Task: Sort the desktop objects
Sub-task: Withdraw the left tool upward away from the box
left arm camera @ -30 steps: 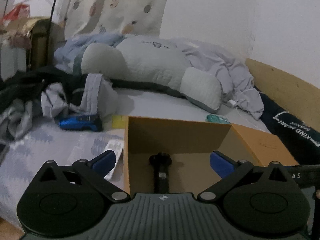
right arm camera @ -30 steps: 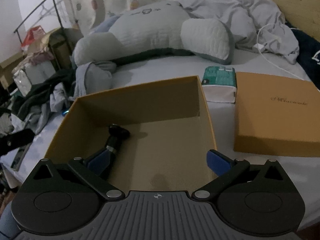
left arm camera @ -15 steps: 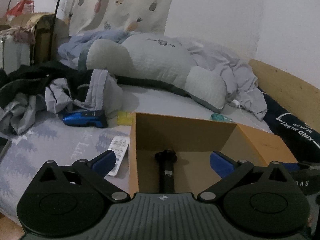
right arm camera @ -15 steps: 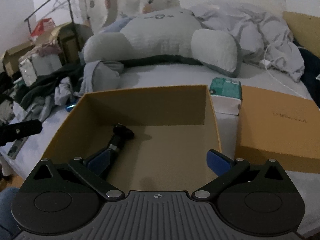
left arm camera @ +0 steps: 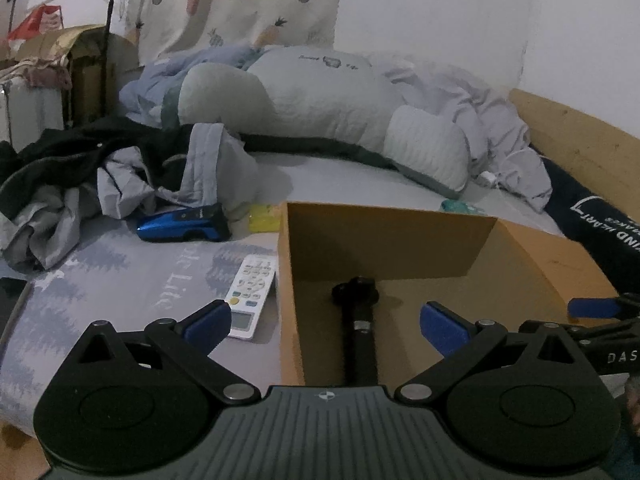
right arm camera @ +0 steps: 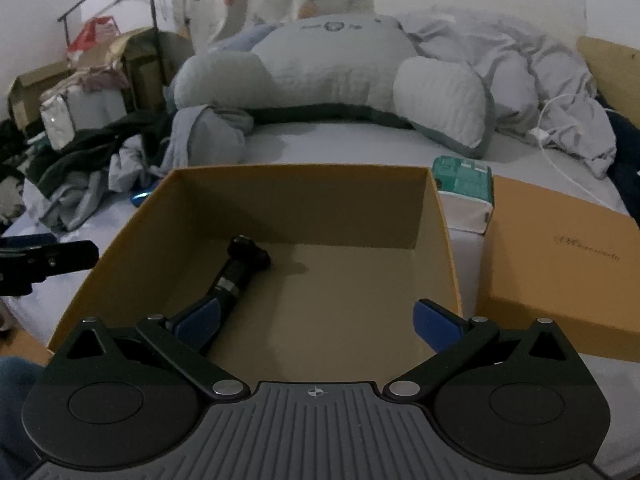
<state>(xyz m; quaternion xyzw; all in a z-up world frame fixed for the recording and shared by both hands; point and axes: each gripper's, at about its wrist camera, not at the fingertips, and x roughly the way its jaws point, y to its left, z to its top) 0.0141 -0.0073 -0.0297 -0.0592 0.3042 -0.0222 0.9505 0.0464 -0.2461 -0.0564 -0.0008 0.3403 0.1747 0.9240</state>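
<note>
Legible markings are few. The grey patterned bedspread (left arm camera: 132, 280) carries pale lettering, of which "Lite" reads clearly, preceded by a partial "le". The dark fabric (left arm camera: 600, 220) at the bed's right edge bears white print, seen inverted, reading "KIND HEART". The right gripper's body, visible in the left wrist view, shows "DAS", cut off at the frame edge. The orange box lid (right arm camera: 560, 264) has a script logo, illegible. Pillow (right arm camera: 328, 60) print is unreadable.

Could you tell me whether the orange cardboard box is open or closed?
Open: the orange cardboard box has no lid on, showing a black cylindrical tool inside.
</note>
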